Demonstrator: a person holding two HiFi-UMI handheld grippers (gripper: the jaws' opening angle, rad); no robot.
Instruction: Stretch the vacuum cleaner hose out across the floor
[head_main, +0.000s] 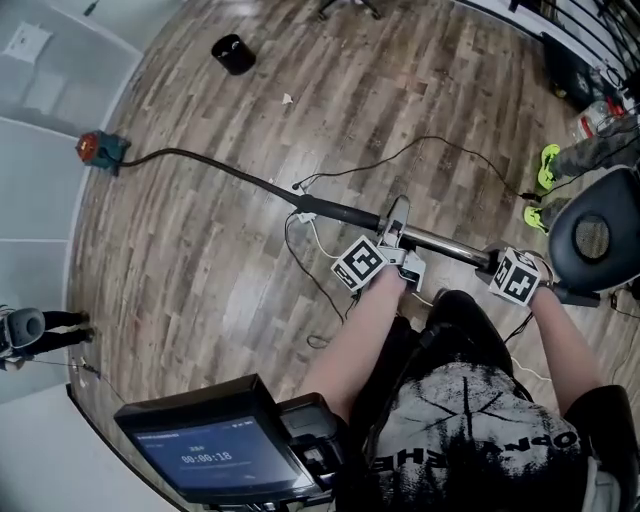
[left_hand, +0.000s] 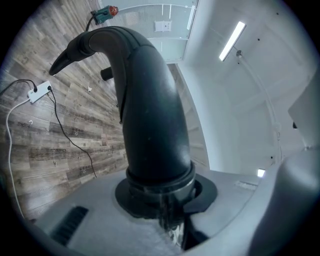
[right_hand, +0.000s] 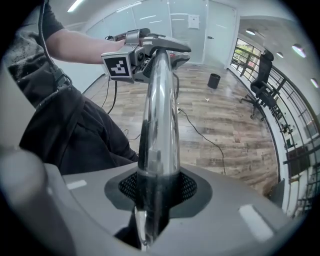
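Observation:
A thin black vacuum hose (head_main: 222, 170) runs across the wood floor from a small red and teal cleaner (head_main: 101, 149) at the far left to a black curved handle (head_main: 335, 211). The handle joins a chrome tube (head_main: 447, 245). My left gripper (head_main: 392, 246) is shut on the handle's thick black end (left_hand: 150, 125), at its collar. My right gripper (head_main: 497, 264) is shut on the chrome tube (right_hand: 159, 115), further right. The right gripper view shows the left gripper's marker cube (right_hand: 120, 65) at the tube's far end. The cleaner (left_hand: 104, 13) appears far off in the left gripper view.
A white power strip (head_main: 304, 215) with thin black cables lies under the handle. A black bin (head_main: 233, 53) stands at the back. A person's green shoes (head_main: 547, 166) and a dark chair (head_main: 594, 235) are at the right. A screen (head_main: 213, 452) sits low in front.

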